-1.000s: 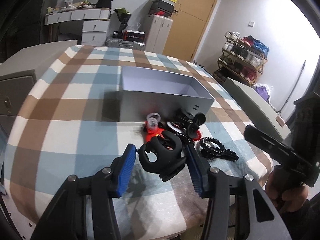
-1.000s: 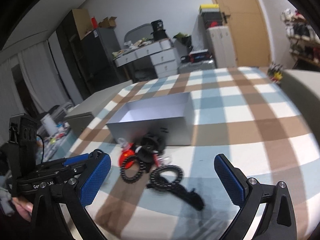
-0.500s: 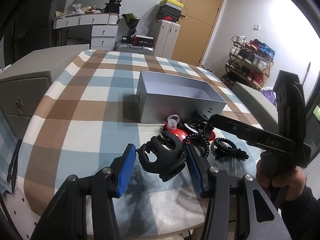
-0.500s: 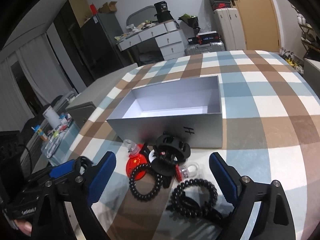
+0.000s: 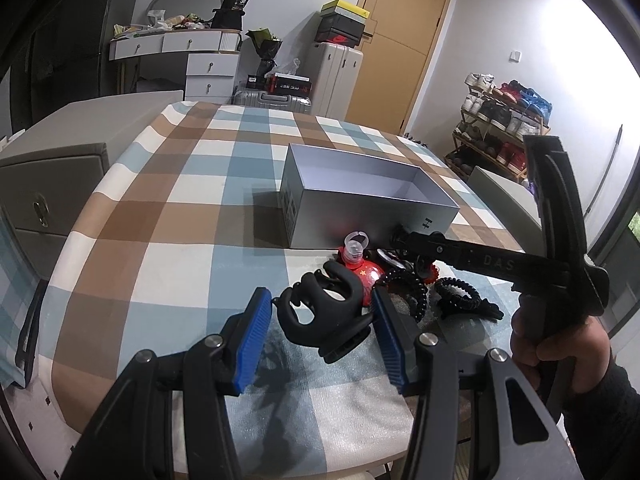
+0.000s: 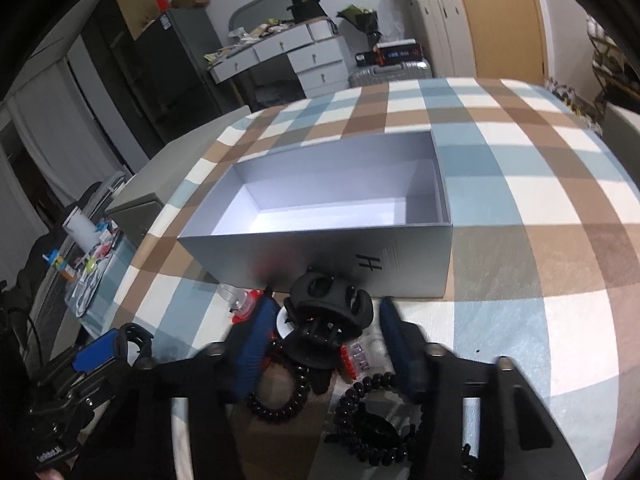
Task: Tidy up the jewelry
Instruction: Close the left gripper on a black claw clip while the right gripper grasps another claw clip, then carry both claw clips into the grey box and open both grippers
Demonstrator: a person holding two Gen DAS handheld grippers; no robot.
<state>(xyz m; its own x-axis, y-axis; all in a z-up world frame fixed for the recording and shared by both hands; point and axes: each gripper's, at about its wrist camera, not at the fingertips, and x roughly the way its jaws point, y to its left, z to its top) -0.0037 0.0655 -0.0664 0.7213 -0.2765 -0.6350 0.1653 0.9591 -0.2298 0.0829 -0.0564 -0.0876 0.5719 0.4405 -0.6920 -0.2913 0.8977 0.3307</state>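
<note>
The right gripper (image 6: 326,334) has swung in over the pile, its fingers just closing around a black claw clip (image 6: 328,312) beside the grey box (image 6: 320,248); the left gripper (image 5: 322,320) is clamping another black clip (image 5: 324,316) above the counter (image 5: 168,248).

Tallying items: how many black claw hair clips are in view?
2. One claw clip is gripped in the left gripper's jaws; the other clip sits between the right gripper's jaws, which have just been closing. The pile may hide more.
</note>
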